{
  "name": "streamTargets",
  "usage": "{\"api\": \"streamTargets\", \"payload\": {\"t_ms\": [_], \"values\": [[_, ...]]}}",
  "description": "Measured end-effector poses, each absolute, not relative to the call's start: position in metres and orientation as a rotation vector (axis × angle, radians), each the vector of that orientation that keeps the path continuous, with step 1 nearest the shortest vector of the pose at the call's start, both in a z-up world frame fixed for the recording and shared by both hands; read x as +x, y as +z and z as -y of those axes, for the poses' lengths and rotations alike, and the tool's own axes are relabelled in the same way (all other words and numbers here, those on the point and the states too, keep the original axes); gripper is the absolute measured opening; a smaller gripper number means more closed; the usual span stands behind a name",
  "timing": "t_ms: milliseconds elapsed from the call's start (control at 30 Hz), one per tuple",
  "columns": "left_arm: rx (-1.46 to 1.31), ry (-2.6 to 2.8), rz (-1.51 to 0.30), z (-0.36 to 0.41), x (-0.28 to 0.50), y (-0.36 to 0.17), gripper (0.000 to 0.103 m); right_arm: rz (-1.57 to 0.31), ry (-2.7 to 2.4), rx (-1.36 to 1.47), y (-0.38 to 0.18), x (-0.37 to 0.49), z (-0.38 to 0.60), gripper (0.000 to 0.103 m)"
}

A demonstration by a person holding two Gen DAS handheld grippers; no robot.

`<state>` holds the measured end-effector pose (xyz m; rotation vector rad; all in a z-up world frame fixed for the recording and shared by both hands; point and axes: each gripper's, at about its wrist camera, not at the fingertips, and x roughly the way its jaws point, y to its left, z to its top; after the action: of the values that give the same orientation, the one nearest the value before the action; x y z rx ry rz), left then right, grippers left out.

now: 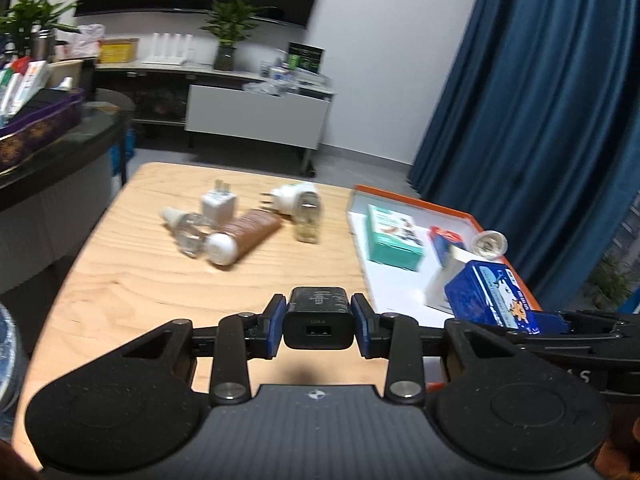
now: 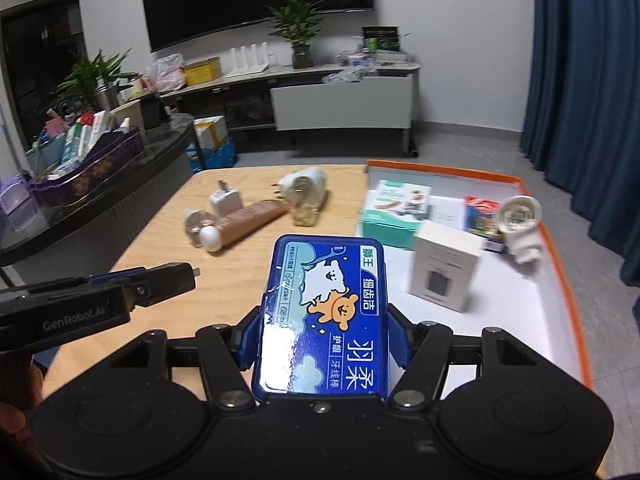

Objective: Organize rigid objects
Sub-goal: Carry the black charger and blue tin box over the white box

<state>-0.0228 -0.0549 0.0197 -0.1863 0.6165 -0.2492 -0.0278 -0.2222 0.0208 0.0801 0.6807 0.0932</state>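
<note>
My left gripper is shut on a black USB charger and holds it above the wooden table, left of the orange-rimmed white tray. It also shows in the right wrist view. My right gripper is shut on a blue dental-floss box, over the tray's near left edge; the box shows in the left wrist view.
On the table lie a white plug adapter, a brown tube, a clear bottle and a white plug with a glass vial. The tray holds a green box, a white box, a red-blue pack and a white round item.
</note>
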Motion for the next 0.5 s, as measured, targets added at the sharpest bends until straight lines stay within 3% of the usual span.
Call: {"api": "streamTargets", "payload": {"t_ms": [500], "values": [[-0.115,-0.410,-0.616,0.128,-0.019,0.027,0.036,-0.615,-0.087,0.149,0.029,-0.058,0.290,0.074]]}}
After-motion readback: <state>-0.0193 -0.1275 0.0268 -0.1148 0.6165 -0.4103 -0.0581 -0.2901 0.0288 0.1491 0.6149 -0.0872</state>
